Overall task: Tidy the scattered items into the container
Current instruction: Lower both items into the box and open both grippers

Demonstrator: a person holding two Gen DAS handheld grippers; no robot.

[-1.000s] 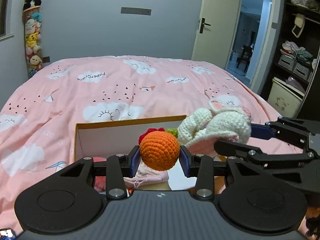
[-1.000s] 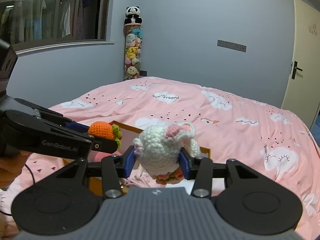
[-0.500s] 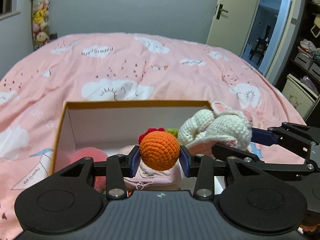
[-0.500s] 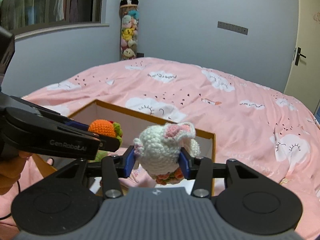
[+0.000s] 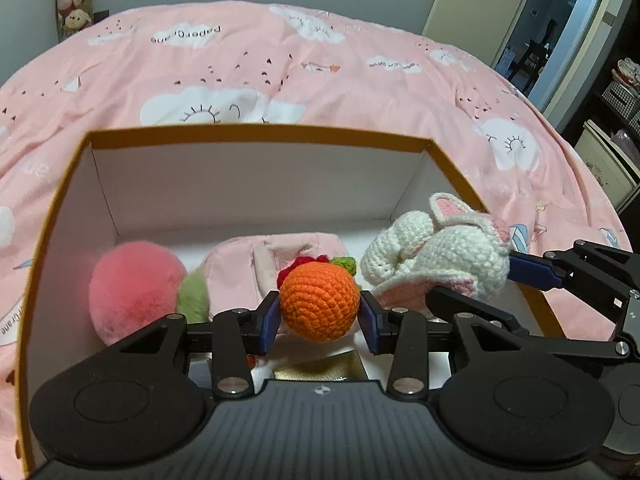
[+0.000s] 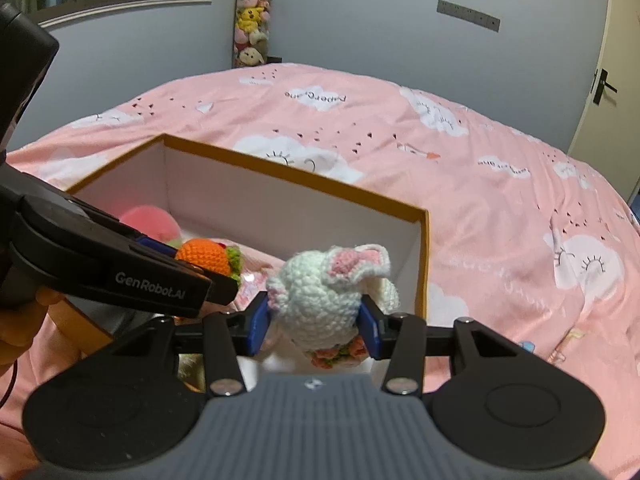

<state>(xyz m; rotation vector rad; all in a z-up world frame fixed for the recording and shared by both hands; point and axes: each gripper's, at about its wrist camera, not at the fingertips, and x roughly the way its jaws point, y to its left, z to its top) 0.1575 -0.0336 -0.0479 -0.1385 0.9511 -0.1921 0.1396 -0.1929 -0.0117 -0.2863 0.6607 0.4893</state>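
The left gripper (image 5: 319, 317) held a round orange crochet ball with green and red bits on top (image 5: 318, 300). Its blue pads pressed on both sides of the ball. The ball hung over the open cardboard box with orange edges and white inside walls (image 5: 256, 176).

The right gripper (image 6: 314, 327) held a white crochet bunny with pink ears (image 6: 320, 292). Its pads squeezed the bunny's sides. The bunny hung over the right side of the box, close beside the orange ball.

The box sat on a pink bed cover with white clouds (image 5: 360, 80). Inside the box lay a fluffy pink plush peach with a green leaf (image 5: 136, 286) on the left. A soft pink cloth thing (image 5: 280, 252) lay in the middle, just behind the ball. A small shiny gold thing (image 5: 320, 368) showed under the left gripper, but I could not tell what it was.
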